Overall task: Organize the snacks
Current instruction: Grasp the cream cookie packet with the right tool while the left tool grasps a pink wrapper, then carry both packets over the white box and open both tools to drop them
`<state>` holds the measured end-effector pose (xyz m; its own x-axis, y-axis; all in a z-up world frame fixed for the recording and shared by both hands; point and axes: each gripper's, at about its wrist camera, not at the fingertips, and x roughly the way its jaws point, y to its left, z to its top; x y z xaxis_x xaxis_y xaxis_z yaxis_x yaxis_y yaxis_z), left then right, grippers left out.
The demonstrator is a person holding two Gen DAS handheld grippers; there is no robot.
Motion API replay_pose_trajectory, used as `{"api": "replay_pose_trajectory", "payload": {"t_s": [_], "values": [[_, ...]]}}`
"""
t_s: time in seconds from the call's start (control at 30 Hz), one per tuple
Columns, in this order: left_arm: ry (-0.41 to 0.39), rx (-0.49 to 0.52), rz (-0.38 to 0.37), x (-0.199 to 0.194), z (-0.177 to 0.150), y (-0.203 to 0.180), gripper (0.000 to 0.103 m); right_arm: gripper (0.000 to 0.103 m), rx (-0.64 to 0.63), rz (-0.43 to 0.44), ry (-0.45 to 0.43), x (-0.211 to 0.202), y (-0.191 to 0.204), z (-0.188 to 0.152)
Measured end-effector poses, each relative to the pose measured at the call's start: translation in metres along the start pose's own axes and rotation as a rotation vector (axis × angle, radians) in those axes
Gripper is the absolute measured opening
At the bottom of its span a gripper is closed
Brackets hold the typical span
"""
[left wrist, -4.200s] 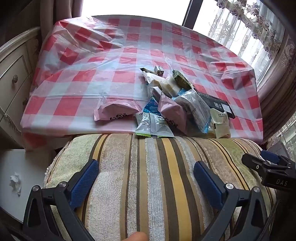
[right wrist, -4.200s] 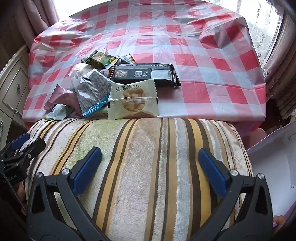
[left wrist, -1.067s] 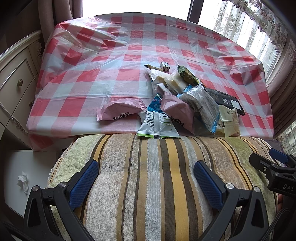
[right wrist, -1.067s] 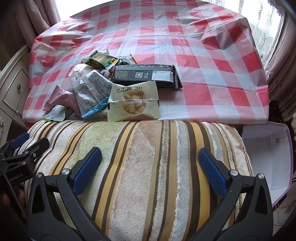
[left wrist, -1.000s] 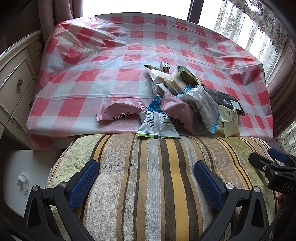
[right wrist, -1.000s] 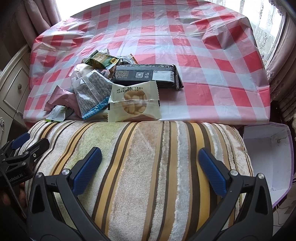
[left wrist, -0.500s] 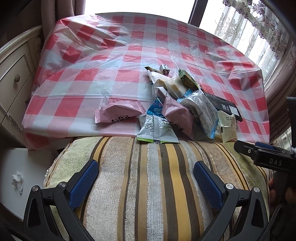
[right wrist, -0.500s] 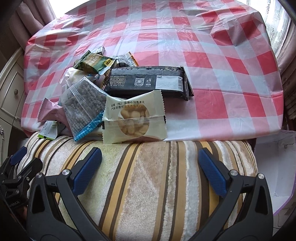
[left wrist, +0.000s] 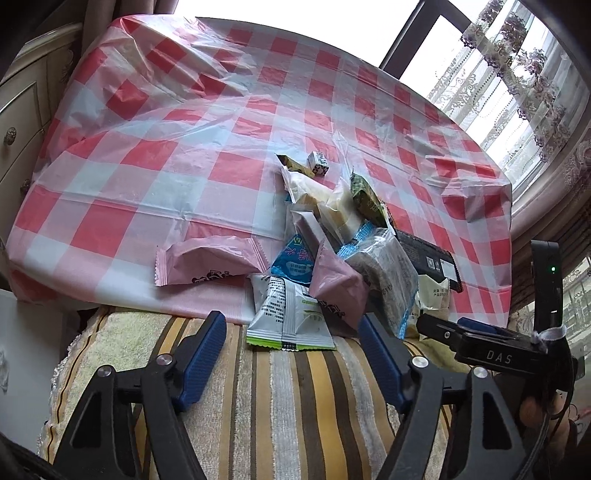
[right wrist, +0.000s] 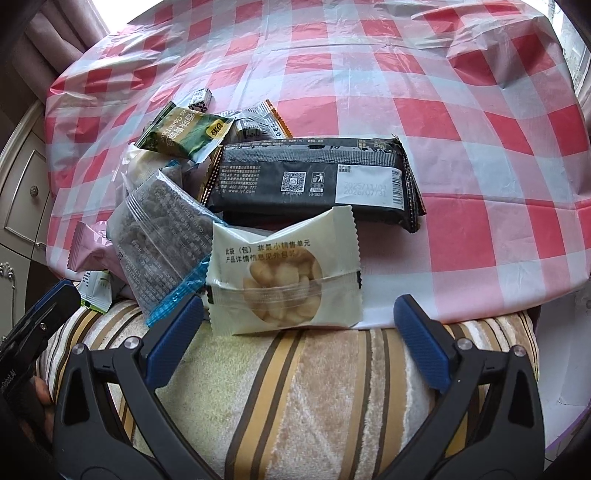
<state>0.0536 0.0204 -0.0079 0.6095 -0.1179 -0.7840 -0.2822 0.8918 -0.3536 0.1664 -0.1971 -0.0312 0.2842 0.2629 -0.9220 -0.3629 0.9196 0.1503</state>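
On the near edge of the red-and-white checked tablecloth (left wrist: pixel 155 155) the snack packets lie heaped, a white-and-green sachet (left wrist: pixel 291 317) overhanging the striped cushion (left wrist: pixel 295 413). The left gripper (left wrist: pixel 291 354), jaws just narrowing, holds nothing. The right gripper (right wrist: pixel 299 328) gapes empty before a cream biscuit packet (right wrist: pixel 284 273), black bar wrapper (right wrist: pixel 314 184) behind.

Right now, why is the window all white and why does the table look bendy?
Left wrist view: daylight burns out the window, so it shows blank white. Both views: the fisheye lens bows the checked tablecloth toward the edges. Right wrist view: the cream snack packet stays sharp.
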Motion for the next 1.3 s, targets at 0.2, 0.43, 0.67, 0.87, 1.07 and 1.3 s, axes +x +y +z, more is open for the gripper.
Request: {"api": "replay_pose_trajectory", "payload": {"t_s": [0.2, 0.43, 0.67, 0.87, 1.07, 1.3], "values": [[-0.002, 0.016, -0.056, 0.01, 0.014, -0.008, 0.066, 0.1, 0.0, 0.002, 0.003, 0.006, 0.0, 0.009], [0.049, 0.034, -0.117, 0.029, 0.024, -0.015, 0.055, 0.094, 0.009, 0.016, 0.009, 0.01, -0.001, 0.013], [0.079, 0.05, -0.155, 0.033, 0.023, -0.02, 0.027, 0.076, 0.018, 0.054, -0.003, 0.007, -0.004, 0.013], [0.051, 0.069, -0.147, 0.018, 0.017, -0.026, 0.016, 0.073, 0.036, 0.09, -0.026, -0.006, -0.011, 0.005], [0.011, 0.06, -0.121, 0.002, 0.009, -0.026, 0.015, 0.063, 0.054, 0.143, -0.058, -0.023, -0.021, -0.008], [-0.064, 0.082, -0.113, -0.018, 0.007, -0.037, 0.015, 0.063, 0.08, 0.177, -0.106, -0.041, -0.031, -0.018]]}}
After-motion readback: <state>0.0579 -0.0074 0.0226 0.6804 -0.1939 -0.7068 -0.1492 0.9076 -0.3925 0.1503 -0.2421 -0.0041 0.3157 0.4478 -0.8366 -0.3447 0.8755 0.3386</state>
